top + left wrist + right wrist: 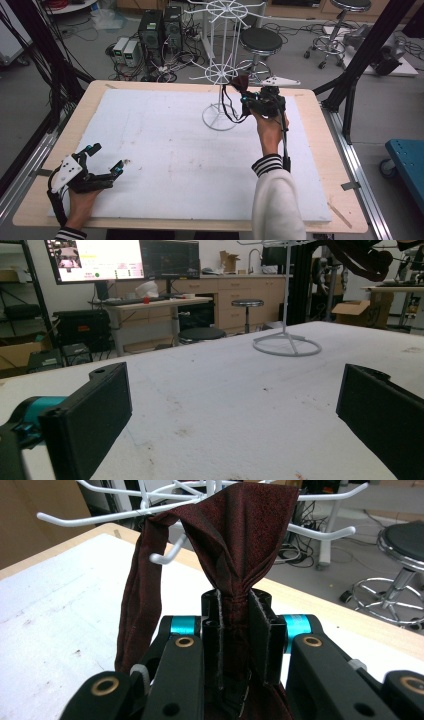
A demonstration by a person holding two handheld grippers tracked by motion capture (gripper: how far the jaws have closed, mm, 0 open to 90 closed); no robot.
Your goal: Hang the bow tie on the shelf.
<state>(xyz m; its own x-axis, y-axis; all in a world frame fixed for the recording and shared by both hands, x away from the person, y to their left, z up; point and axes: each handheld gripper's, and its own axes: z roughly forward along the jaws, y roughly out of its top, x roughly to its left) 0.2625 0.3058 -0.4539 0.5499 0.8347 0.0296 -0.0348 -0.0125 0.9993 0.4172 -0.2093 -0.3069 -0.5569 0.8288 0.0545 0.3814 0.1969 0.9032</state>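
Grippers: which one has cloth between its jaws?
The right gripper, up by the white wire rack, shut on dark red fabric. The left gripper is open.

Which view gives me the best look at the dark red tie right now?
The right gripper view: the dark red tie is close up, pinched in the right tongs below the white rack's hooks. The high view shows it small; the left gripper view catches a dark strip at top right.

Beyond the counter (pixel 45 165), two black stools (pixel 260 41) stand on the grey floor, computer towers (pixel 161 27) amid cables, monitors (pixel 92 259) glowing on a desk.
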